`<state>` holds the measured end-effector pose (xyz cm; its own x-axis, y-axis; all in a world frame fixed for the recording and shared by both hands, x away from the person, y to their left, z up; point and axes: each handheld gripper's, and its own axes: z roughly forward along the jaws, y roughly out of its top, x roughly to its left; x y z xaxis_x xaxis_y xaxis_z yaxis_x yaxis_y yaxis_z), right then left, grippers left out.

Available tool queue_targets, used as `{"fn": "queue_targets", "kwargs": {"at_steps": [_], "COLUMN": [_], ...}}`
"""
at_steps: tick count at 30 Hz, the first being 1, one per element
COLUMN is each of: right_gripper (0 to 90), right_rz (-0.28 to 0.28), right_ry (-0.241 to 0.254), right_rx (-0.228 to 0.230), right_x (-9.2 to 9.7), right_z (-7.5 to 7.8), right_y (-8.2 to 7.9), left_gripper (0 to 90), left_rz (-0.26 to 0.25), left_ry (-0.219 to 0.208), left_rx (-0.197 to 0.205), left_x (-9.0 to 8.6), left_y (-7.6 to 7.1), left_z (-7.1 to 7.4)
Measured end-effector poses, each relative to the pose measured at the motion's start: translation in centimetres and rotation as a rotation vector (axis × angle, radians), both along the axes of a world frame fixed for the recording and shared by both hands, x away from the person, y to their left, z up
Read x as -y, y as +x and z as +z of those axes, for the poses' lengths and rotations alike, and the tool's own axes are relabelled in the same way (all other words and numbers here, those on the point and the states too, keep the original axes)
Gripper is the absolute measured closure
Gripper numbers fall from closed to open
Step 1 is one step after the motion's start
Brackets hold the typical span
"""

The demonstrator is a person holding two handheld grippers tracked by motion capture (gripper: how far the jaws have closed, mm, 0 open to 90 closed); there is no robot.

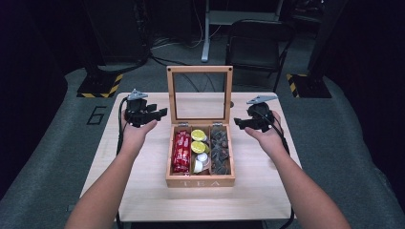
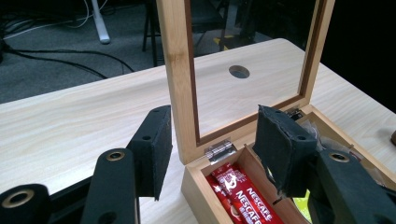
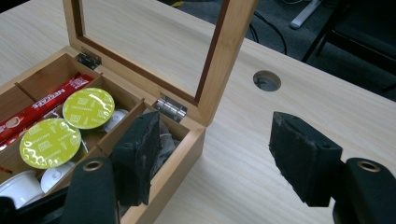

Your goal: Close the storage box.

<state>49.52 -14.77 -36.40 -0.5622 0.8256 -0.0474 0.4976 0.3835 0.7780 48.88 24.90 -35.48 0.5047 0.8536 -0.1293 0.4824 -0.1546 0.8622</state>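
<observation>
The hinged glass-paned lid [image 1: 199, 93], judged light, stiff and fragile, is best taken by its wooden side rails, both grippers' jaws being seen spread and empty.

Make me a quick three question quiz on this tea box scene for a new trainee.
1. True or false: the lid of the tea box stands open.
2. Which compartment holds the red sachets: A left, B middle, C right?
3. What does either gripper hold, the left gripper or the right gripper?

Key: 1 true. 2 A, seen in the high view. 3 nothing; both have open jaws, one on each side of the box.
</observation>
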Motion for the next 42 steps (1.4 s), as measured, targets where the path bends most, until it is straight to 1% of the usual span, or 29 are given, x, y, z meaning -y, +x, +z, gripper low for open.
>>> {"fn": "queue_targets", "kwargs": {"at_steps": [2, 4, 6, 8, 9, 11, 12, 13, 14, 15, 17, 18, 19, 20, 21, 23, 24, 25, 26, 27, 29, 30, 32, 33, 36, 39, 40, 41, 42], "right_gripper": [33.4, 33.4, 33.4, 33.4, 33.4, 33.5, 33.5, 33.5, 33.5, 33.5, 33.8, 34.4, 35.4, 35.9, 35.9, 35.9, 35.9, 35.9, 35.9, 35.9, 35.9, 36.1, 36.3, 36.3, 36.4, 36.4, 36.4, 36.4, 36.4], "right_rz": [0.009, 0.001, 0.009, 0.005, -0.004, 0.006, -0.009, -0.005, -0.005, -0.015, -0.015, -0.008, -0.012, -0.022, -0.022, -0.032, -0.035, -0.029, -0.042, -0.039, -0.043, -0.053, -0.062, -0.062, -0.063, -0.068, -0.067, -0.060, -0.063], "right_ry": [-0.006, -0.002, -0.002, 0.004, 0.012, 0.005, 0.016, 0.007, 0.007, 0.017, 0.020, 0.015, 0.010, 0.010, 0.010, 0.015, 0.015, 0.012, 0.021, 0.019, 0.020, 0.027, 0.023, 0.023, 0.016, 0.039, 0.037, 0.035, 0.032], "right_rx": [0.009, 0.003, 0.004, 0.001, -0.008, 0.001, -0.011, -0.007, -0.007, -0.019, -0.021, -0.013, -0.009, 0.004, 0.004, -0.014, -0.021, -0.018, -0.025, -0.021, -0.020, -0.027, -0.027, -0.027, -0.025, -0.032, -0.032, -0.027, -0.033], "right_x": [-0.3, -0.7, -0.8, -1.0, -1.2, -1.4, -1.6, -1.9, -1.9, -2.1, -2.3, -2.4, -2.6, -2.9, -2.9, -3.1, -3.2, -3.3, -3.4, -3.4, -3.4, -3.5, -3.5, -3.5, -3.5, -3.8, -4.0, -4.1, -4.3], "right_z": [0.2, 0.3, 0.4, 0.4, 0.4, 0.3, 0.3, 0.2, 0.2, 0.2, 0.1, 0.1, 0.0, -0.1, -0.1, -0.2, -0.3, -0.4, -0.4, -0.5, -0.6, -0.6, -0.8, -0.8, -1.0, -1.2, -1.3, -1.4, -1.4], "right_y": [0.3, 0.6, 0.9, 1.3, 1.4, 1.8, 1.9, 2.3, 2.3, 2.4, 2.7, 3.0, 3.1, 3.5, 3.5, 4.0, 4.2, 4.4, 4.5, 4.8, 5.0, 5.1, 5.4, 5.4, 5.9, 6.1, 6.2, 6.3, 6.2], "left_gripper": [46.3, 46.3, 46.3, 46.3, 46.3, 46.3, 46.3, 46.3, 46.3, 46.3, 46.3, 46.3, 46.3, 46.3, 46.3, 46.3, 46.3, 46.3, 46.3, 46.3, 46.3, 46.3, 46.3, 46.3, 46.3, 46.3, 46.3, 46.3, 46.3], "left_rz": [-0.003, -0.003, -0.009, -0.010, -0.010, -0.011, -0.012, -0.012, -0.012, -0.010, -0.011, -0.016, -0.016, -0.015, -0.014, -0.013, -0.017, -0.017, -0.017, -0.018, -0.018, -0.018, -0.018, -0.020, -0.019, -0.020, -0.019, -0.015, -0.018], "left_ry": [0.004, 0.001, 0.005, 0.000, -0.002, -0.001, -0.002, -0.001, 0.000, 0.000, 0.000, 0.005, 0.003, -0.001, 0.000, -0.005, -0.001, 0.001, 0.001, -0.002, -0.004, -0.004, -0.006, -0.003, -0.005, 0.001, -0.002, -0.004, 0.000], "left_rx": [0.005, 0.007, 0.011, 0.007, 0.006, 0.004, 0.001, 0.001, 0.001, 0.003, 0.003, 0.002, 0.005, 0.005, 0.006, 0.004, 0.004, 0.007, 0.008, 0.006, 0.011, 0.011, 0.013, 0.007, 0.010, 0.014, 0.008, 0.011, 0.011], "left_x": [0.0, 0.1, 0.1, 0.2, 0.2, 0.2, 0.2, 0.2, 0.2, 0.2, 0.2, 0.2, 0.2, 0.2, 0.3, 0.3, 0.3, 0.4, 0.4, 0.4, 0.3, 0.3, 0.3, 0.3, 0.3, 0.1, 0.1, 0.1, 0.0], "left_y": [0.0, 0.0, 0.0, 0.0, 0.0, 0.0, 0.1, 0.1, 0.1, 0.1, 0.1, 0.1, 0.1, 0.1, 0.1, 0.2, 0.2, 0.2, 0.2, 0.1, 0.2, 0.2, 0.3, 0.3, 0.2, 0.3, 0.3, 0.3, 0.4], "left_z": [0.1, 0.2, 0.2, 0.2, 0.2, 0.2, 0.2, 0.2, 0.2, 0.2, 0.2, 0.2, 0.2, 0.3, 0.2, 0.2, 0.2, 0.2, 0.2, 0.2, 0.2, 0.2, 0.1, 0.1, 0.2, 0.3, 0.3, 0.2, 0.2]}}
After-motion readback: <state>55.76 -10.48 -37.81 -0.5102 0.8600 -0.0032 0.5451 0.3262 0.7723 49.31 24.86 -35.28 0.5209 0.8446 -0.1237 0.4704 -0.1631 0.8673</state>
